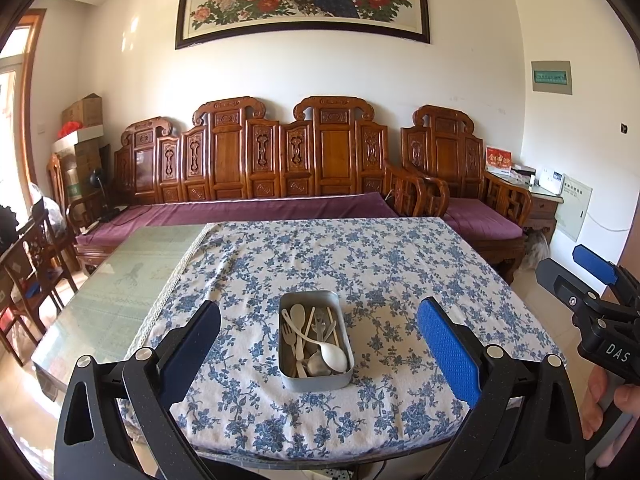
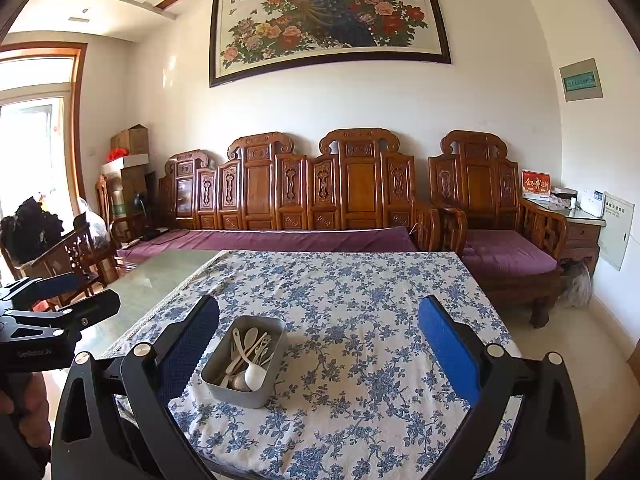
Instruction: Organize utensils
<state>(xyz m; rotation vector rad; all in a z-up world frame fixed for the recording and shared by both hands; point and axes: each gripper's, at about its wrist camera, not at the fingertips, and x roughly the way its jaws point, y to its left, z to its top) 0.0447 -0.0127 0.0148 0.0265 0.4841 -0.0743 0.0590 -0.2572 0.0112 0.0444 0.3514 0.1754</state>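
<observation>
A grey metal tin (image 1: 338,382) (image 2: 218,388) sits on the blue-flowered tablecloth (image 1: 384,272) (image 2: 360,304) near the table's front edge. Inside lie several utensils: a white spoon (image 1: 334,356) (image 2: 254,375), a white fork (image 1: 289,334), metal pieces and chopsticks. My left gripper (image 1: 320,344) is open above the front edge, the tin between its blue-padded fingers (image 1: 448,350) but farther off. My right gripper (image 2: 320,344) is open too, with the tin just inside its left finger (image 2: 192,344). Each gripper shows at the side of the other's view, held by a hand.
The cloth covers the right part of a glass-topped table (image 1: 120,280) (image 2: 160,280). Behind stands a carved wooden sofa (image 1: 256,168) with purple cushions, an armchair (image 1: 472,184) at right, and wooden chairs (image 1: 32,264) at left. A side cabinet (image 2: 580,232) sits in the right corner.
</observation>
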